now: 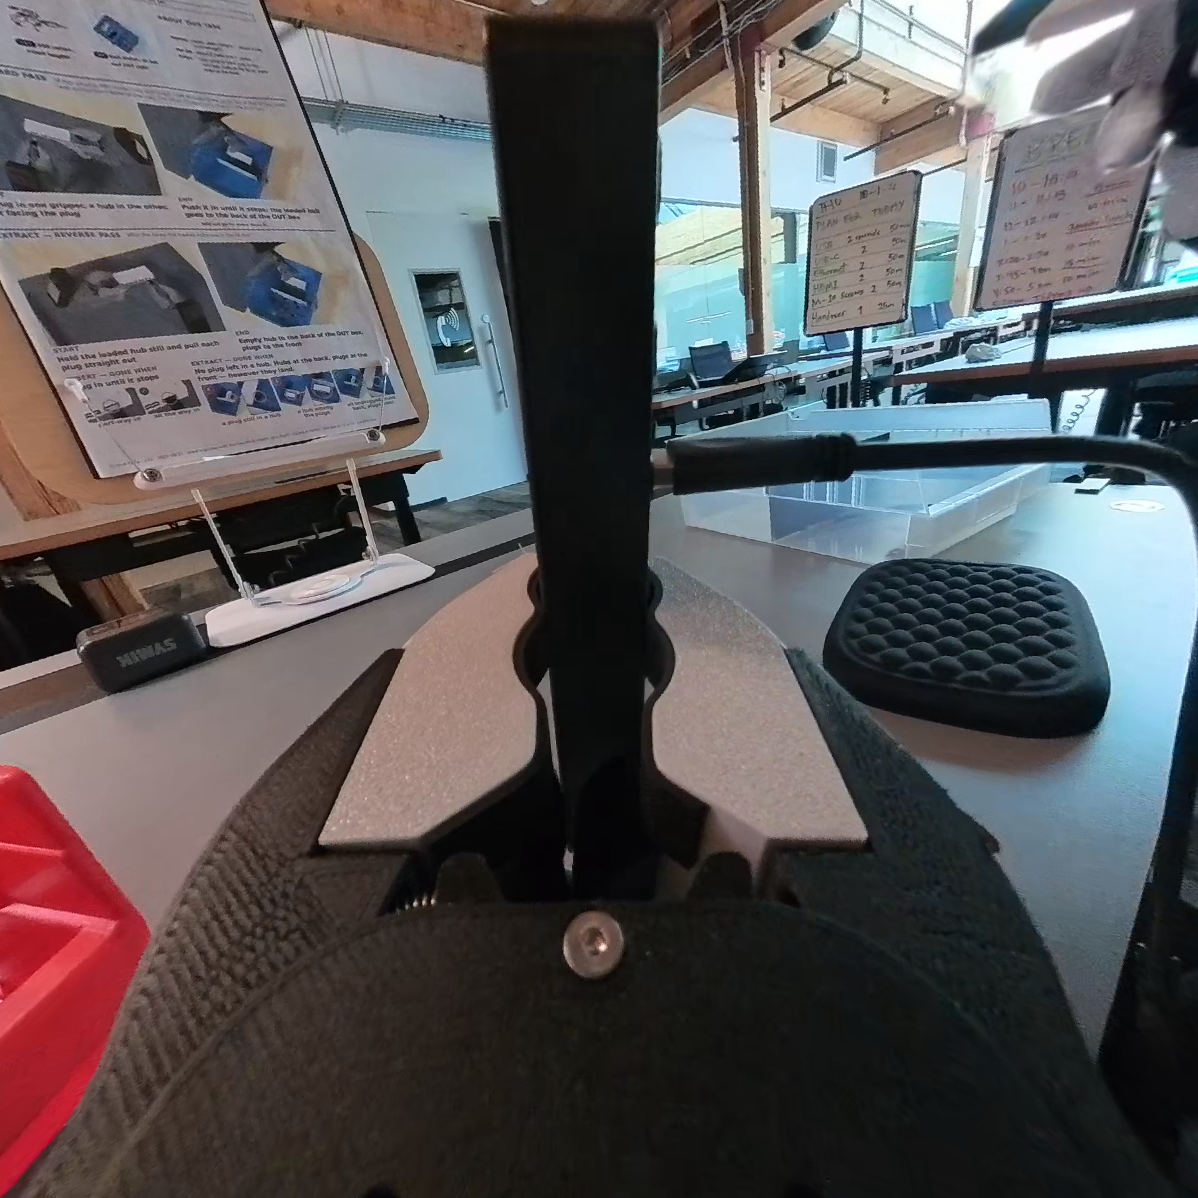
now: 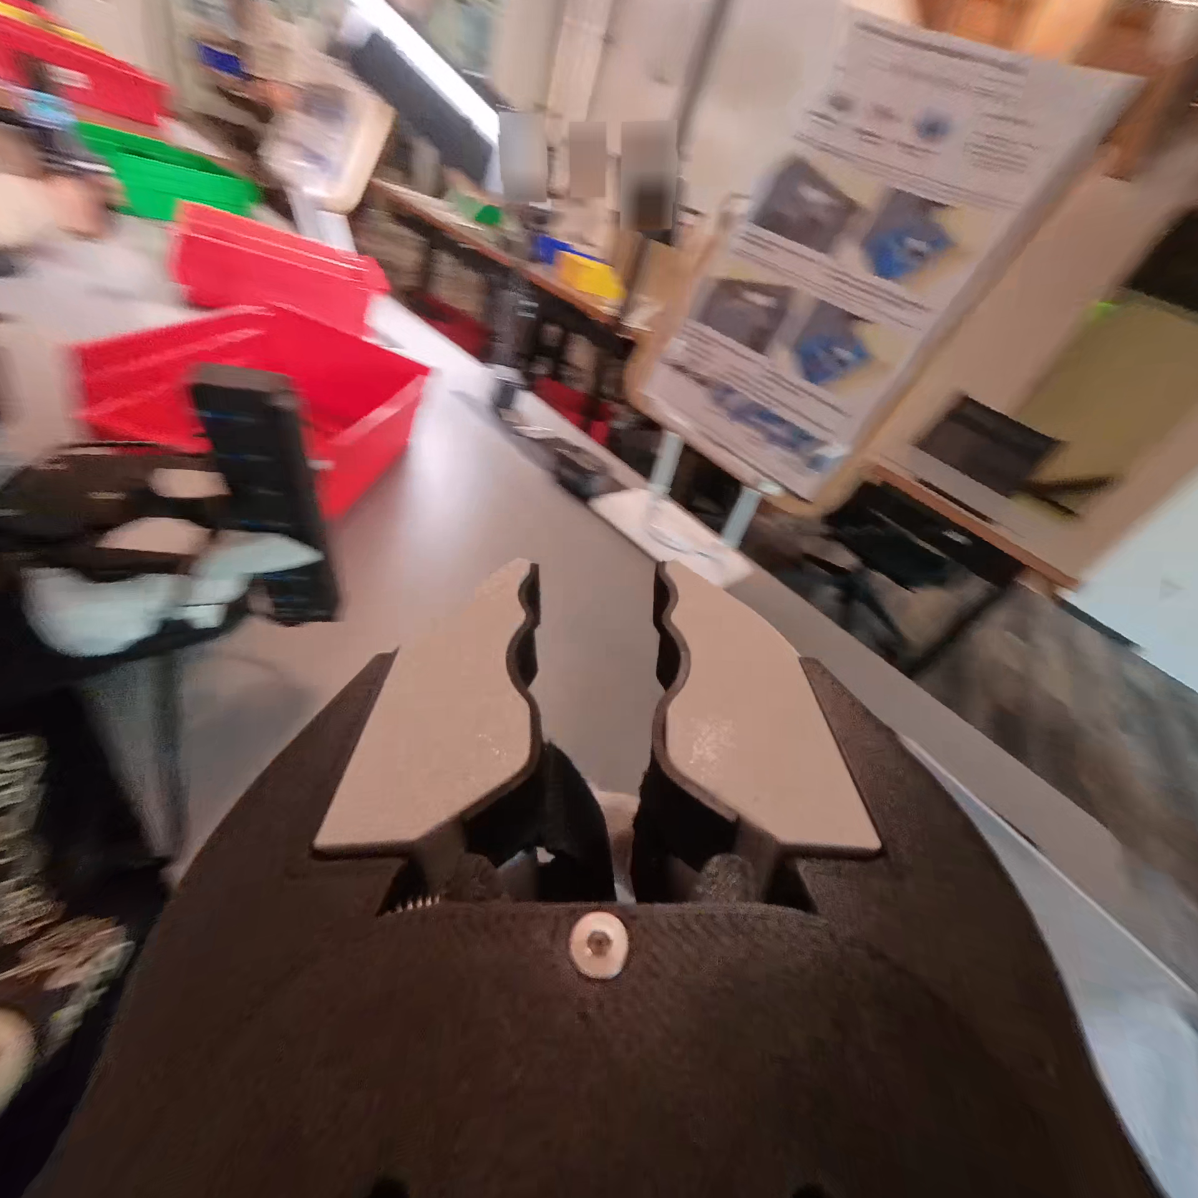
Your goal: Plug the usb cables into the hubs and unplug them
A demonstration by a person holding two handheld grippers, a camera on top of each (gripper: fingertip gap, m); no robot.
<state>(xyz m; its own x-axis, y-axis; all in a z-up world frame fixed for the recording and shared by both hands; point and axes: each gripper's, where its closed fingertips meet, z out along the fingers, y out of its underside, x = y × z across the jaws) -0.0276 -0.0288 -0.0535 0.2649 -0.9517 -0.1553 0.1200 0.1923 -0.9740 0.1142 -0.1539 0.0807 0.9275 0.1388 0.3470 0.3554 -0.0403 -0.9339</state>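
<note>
Your left gripper is clamped on the tall, black, rectangular plastic USB hub, which stands upright between the jaws and rises well above their tips. A black USB cable plug with a ribbed strain relief meets the hub's right side at about mid-height; it looks seated in a port, though the hub's edge hides the joint, so you cannot be sure how deep it sits. Its cable runs off to the right and curves down. Your right gripper is released and holds nothing, with its jaws standing apart over the grey tabletop. Its view is heavily blurred; the hub appears there well off to the left, far from the jaws, so the plug is not within your reach yet. The likely trouble is the blind approach: if you close on the cable rather than the plug body, a pull may bend the strain relief or tilt the plug in its port. Only the hub's lower part is gripped, so a sideways tug at mid-height could lever it and let it twist or slip. The red plastic bin sits near the hub and could be knocked.
</note>
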